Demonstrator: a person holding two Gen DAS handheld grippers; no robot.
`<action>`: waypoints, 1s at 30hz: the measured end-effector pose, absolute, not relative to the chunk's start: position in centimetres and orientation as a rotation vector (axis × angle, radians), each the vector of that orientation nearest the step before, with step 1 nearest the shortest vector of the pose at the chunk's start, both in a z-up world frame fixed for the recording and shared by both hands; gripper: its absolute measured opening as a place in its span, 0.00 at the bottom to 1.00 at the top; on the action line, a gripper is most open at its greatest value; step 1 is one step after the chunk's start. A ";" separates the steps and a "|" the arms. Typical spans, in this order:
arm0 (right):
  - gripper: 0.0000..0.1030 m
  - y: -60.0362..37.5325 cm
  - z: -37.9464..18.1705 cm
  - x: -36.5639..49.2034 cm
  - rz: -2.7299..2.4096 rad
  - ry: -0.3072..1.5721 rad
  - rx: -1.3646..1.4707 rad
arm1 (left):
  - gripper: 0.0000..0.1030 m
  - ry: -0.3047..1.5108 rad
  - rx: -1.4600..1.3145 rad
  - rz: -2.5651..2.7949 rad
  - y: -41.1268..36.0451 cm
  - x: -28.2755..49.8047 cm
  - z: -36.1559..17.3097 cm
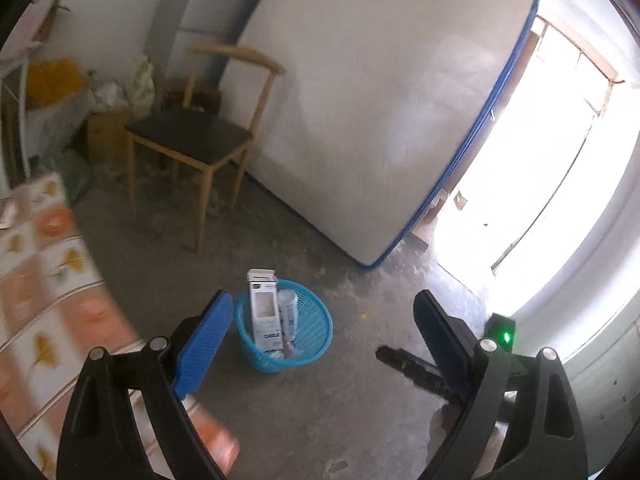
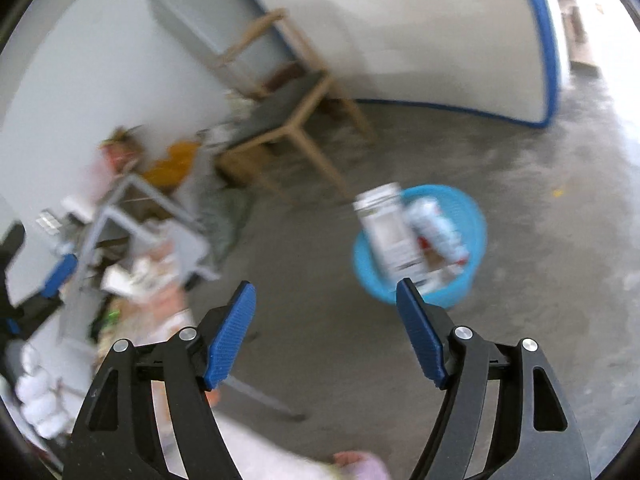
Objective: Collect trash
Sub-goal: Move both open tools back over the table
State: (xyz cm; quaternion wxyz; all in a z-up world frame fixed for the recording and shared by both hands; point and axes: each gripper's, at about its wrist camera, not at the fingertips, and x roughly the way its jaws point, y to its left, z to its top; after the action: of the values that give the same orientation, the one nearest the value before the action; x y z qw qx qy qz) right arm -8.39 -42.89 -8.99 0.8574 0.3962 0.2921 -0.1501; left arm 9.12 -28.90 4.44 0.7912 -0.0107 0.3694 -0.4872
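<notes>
carton (image 1: 264, 312) upright in blue basket (image 1: 316, 330)

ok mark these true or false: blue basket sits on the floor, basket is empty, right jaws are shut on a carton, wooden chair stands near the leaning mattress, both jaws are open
1. The blue basket sits on the floor. True.
2. The basket is empty. False: a white carton and a can stand in it.
3. The right gripper is shut on a carton. False: its jaws are open with nothing between them.
4. A wooden chair stands near the leaning mattress. True.
5. Both grippers are open. True: the left gripper is also spread wide and empty.
</notes>
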 end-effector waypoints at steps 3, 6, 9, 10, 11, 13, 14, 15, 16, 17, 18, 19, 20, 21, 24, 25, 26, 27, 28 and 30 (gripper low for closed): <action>0.69 -39.9 -7.7 -7.1 -0.162 0.615 0.869 | 0.87 0.755 -0.021 -1.000 -23.6 6.9 6.1; 0.69 -36.1 -6.7 -4.5 -0.005 0.660 0.887 | 0.87 0.716 -0.008 -0.922 -17.0 5.0 7.4; 0.69 -31.7 -5.9 -1.6 0.153 0.703 0.883 | 0.87 0.690 -0.021 -0.806 -9.5 3.6 8.0; 0.69 -30.6 -5.7 -1.0 0.193 0.714 0.886 | 0.87 0.676 -0.035 -0.742 -6.3 3.1 8.1; 0.69 -29.2 -5.5 -0.1 0.244 0.726 0.890 | 0.87 0.668 -0.046 -0.703 -4.3 2.7 8.0; 0.70 -26.1 -5.0 1.7 0.352 0.754 0.896 | 0.87 0.656 -0.084 -0.606 0.7 1.5 8.0; 0.70 -24.3 -4.8 2.7 0.408 0.773 0.900 | 0.87 0.651 -0.111 -0.541 3.5 0.8 7.8; 0.70 -22.3 -4.6 3.7 0.462 0.795 0.896 | 0.87 0.642 -0.136 -0.490 6.0 0.1 7.6; 0.71 -20.4 -4.5 4.2 0.505 0.814 0.888 | 0.87 0.631 -0.160 -0.447 8.2 -0.6 7.4; 0.71 -18.5 -4.4 5.1 0.555 0.839 0.883 | 0.87 0.614 -0.200 -0.382 11.2 -1.5 6.9; 0.71 -17.2 -4.4 5.8 0.592 0.859 0.882 | 0.87 0.606 -0.224 -0.351 12.9 -2.1 6.5; 0.70 -14.5 -4.5 7.1 0.665 0.900 0.879 | 0.87 0.596 -0.263 -0.300 15.3 -2.9 5.9; 0.70 -13.0 -4.5 7.7 0.699 0.925 0.880 | 0.87 0.592 -0.291 -0.266 16.9 -3.4 5.5; 0.70 -11.2 -4.6 8.4 0.739 0.954 0.878 | 0.87 0.588 -0.326 -0.234 18.6 -3.8 4.9; 0.66 -5.1 -4.9 10.6 0.834 1.056 0.846 | 0.87 0.587 -0.391 -0.171 21.7 -4.1 3.8; 0.65 -3.0 -5.2 11.3 0.859 1.095 0.835 | 0.86 0.584 -0.407 -0.157 22.4 -4.1 3.3; 0.64 -1.2 -5.5 11.9 0.879 1.130 0.826 | 0.84 0.585 -0.421 -0.148 23.2 -4.1 2.8; 0.63 0.0 -5.8 12.0 0.889 1.153 0.819 | 0.83 0.588 -0.425 -0.144 23.8 -3.9 2.3; 0.63 1.7 -6.1 12.4 0.900 1.183 0.797 | 0.82 0.595 -0.428 -0.138 24.3 -3.6 1.7; 0.62 4.3 -6.5 13.1 0.896 1.229 0.758 | 0.77 0.608 -0.432 -0.129 24.9 -3.2 0.8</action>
State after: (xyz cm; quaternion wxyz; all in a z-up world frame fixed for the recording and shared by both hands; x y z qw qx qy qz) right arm 13.09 4.26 -6.53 0.6602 0.3350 0.5433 0.3959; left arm -3.16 24.86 0.78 0.9293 -0.2108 0.2969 -0.0628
